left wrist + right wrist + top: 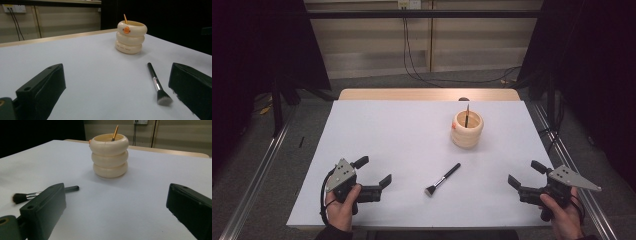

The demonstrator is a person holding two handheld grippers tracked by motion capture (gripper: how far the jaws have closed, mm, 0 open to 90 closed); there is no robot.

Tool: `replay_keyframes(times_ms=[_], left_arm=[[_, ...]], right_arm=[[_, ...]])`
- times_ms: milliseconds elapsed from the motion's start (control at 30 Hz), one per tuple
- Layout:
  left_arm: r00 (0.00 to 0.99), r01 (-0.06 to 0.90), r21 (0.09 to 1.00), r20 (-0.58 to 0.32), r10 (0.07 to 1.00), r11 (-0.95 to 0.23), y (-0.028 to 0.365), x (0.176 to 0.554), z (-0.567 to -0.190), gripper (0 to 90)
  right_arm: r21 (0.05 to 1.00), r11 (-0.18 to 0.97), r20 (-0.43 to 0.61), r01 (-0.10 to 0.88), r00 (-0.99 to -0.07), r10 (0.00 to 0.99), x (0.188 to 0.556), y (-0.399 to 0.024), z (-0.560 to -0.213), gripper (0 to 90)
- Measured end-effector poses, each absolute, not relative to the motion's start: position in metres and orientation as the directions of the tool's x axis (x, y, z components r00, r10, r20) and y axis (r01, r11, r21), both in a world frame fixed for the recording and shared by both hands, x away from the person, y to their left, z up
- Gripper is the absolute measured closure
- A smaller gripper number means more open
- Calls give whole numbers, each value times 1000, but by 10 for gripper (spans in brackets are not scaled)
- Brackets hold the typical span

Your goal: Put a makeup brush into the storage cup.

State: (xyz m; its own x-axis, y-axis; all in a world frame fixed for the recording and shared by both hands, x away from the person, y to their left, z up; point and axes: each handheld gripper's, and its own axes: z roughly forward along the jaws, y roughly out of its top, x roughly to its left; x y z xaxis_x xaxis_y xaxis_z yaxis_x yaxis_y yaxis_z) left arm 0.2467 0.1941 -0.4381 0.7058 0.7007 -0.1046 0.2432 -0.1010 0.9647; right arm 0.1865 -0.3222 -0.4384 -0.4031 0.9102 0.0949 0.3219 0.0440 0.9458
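On the white table top (412,150) lies a black-handled makeup brush with a silver ferrule and dark bristles (442,179), flat on its side, near the front edge and roughly midway between the two hands. Its bristle end points toward the person, its handle tip angles away toward a cream holder shaped like three stacked rings (467,129). That holder stands upright farther back and a touch to the right, well apart from the brush, and a slim golden stick (467,116) leans inside it. From the left gripper view the holder shows a small orange beak-like mark (126,30) on its top ring.

Left gripper (373,172), low at the front left corner of the table, held in the person's left hand (341,206): jaws wide apart, nothing between them. Its own view has the brush (157,85) lying just inside the right-hand jaw, not touching it, the bristles nearest the camera.

Right gripper (526,174), front right, gripped by the right hand (563,212): jaws spread wide too, empty. Its view looks straight at the holder (109,156) between the two jaws, with the brush (37,194) off to the left, its middle hidden behind the left-hand jaw. Both grippers sit well clear of brush and holder.
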Motion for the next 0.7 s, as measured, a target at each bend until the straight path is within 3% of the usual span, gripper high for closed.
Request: replay_keyframes(times_ms=[700], left_arm=[[712,240,968,-120,692,-79,189,245,-432,8]], right_arm=[[960,60,77,273,-465,882,186,-320,-436,19]])
